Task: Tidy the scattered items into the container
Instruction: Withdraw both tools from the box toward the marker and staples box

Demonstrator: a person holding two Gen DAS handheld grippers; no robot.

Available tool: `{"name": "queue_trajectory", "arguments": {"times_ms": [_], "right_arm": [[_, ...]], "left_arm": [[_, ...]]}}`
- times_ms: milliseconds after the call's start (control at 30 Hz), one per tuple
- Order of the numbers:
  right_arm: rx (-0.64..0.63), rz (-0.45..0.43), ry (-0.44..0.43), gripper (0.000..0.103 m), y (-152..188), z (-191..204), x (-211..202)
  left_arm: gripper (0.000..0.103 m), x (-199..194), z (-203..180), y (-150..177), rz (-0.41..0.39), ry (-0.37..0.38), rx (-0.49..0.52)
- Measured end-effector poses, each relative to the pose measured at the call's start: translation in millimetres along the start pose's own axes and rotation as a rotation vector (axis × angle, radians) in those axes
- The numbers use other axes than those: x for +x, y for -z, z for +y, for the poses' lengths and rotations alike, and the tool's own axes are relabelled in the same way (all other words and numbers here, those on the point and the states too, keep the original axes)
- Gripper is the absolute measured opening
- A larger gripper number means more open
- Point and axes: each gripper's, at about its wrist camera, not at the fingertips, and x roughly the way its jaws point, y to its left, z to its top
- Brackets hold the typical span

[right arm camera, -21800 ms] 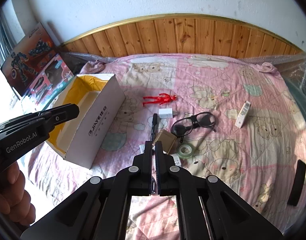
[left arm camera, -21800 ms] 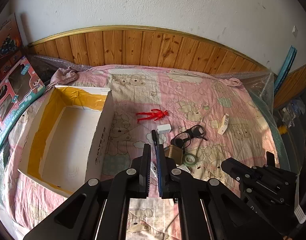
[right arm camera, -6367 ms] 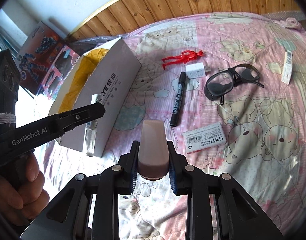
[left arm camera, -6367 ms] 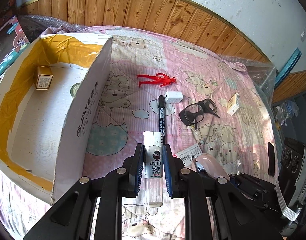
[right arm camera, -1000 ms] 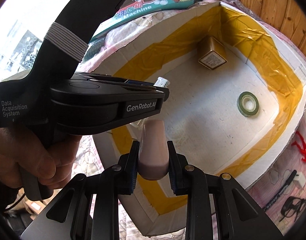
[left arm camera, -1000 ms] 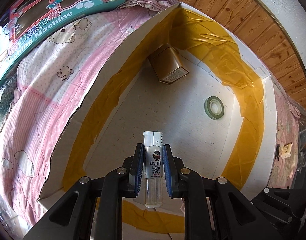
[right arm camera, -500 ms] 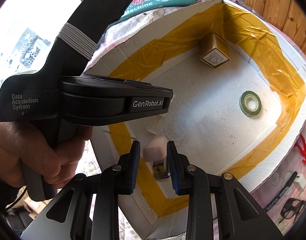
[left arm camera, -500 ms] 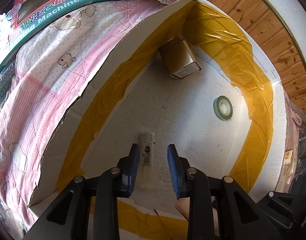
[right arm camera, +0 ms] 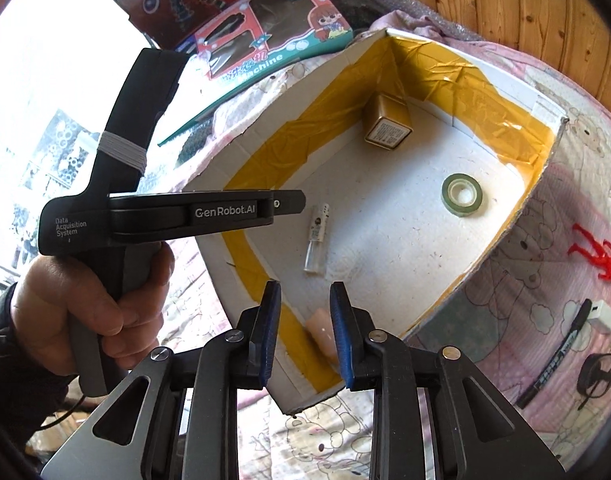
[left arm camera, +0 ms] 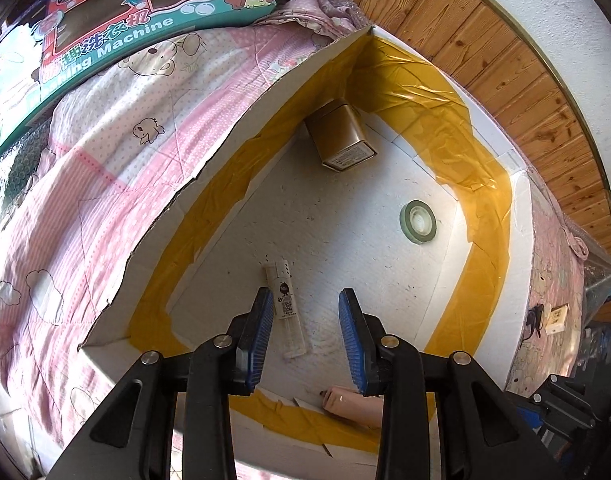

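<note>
Both tools are seen held over the open cardboard box (left arm camera: 521,240), each with its jaws spread and nothing between them. The left hand-held gripper (left arm camera: 305,340) hangs above a clear lighter (left arm camera: 285,304), which lies flat on the box floor just ahead of its fingertips. The right hand-held gripper (right arm camera: 305,332) is poised over the near corner, where a pale pink oblong item (right arm camera: 319,334) rests against the tape-lined wall directly below its jaws. Farther ahead in the box, a gold tin (left arm camera: 341,140) is set in the far corner and a green tape roll (left arm camera: 418,222) lies to the right of it.

The step in hand is judged to be a release into the container, with four items now inside. The task is not finished: out past the right wall of the box, a red toy figure (right arm camera: 595,254), a black marker (right arm camera: 557,356), a small white block (right arm camera: 603,315) and a pair of glasses (right arm camera: 599,372) are left on the bed. The next move would call for both tools to be lifted clear of the box walls and carried rightward to these.

The surface is a bed covered with a pink bear-print quilt (left arm camera: 105,168). Wooden panelling (left arm camera: 485,52) under a white wall is seen beyond the box, and boxed toys (right arm camera: 265,52) lie to the left.
</note>
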Motion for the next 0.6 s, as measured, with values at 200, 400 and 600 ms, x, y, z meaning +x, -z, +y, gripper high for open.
{"name": "queue_trajectory", "arguments": {"times_ms": [200, 400, 600], "right_arm": [[0.040, -0.037, -0.008, 0.027, 12, -5, -17], [0.062, -0.081, -0.014, 0.027, 26, -5, -33], [0.097, -0.124, -0.010, 0.027, 40, -12, -51]], "left_arm": [[0.035, -27, -8, 16, -0.048, 0.029, -0.004], [0.035, -46, -29, 34, -0.064, 0.068, 0.030], [0.035, -58, -59, 45, -0.066, 0.099, 0.088]]}}
